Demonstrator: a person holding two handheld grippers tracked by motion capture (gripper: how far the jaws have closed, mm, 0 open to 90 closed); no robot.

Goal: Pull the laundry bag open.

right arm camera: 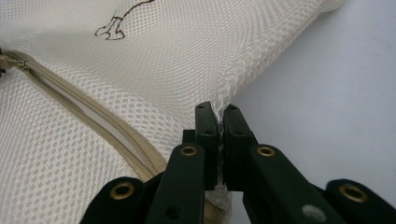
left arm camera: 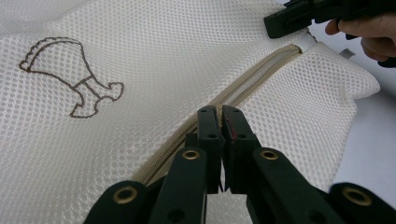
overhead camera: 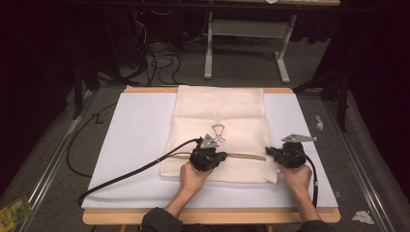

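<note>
Mesh laundry bag [overhead camera: 220,130] (cream, zipper [left arm camera: 243,88] running across it) lying flat on the white table mat [overhead camera: 140,140], with the left gripper [left arm camera: 219,116] clenched on the zipper at 6 o'clock and the right gripper [right arm camera: 218,114] clamped on the bag's mesh edge at 4 o'clock.

Zipper pull [left arm camera: 218,122] (if any) hidden between left claw [left arm camera: 219,112] jaws
</note>
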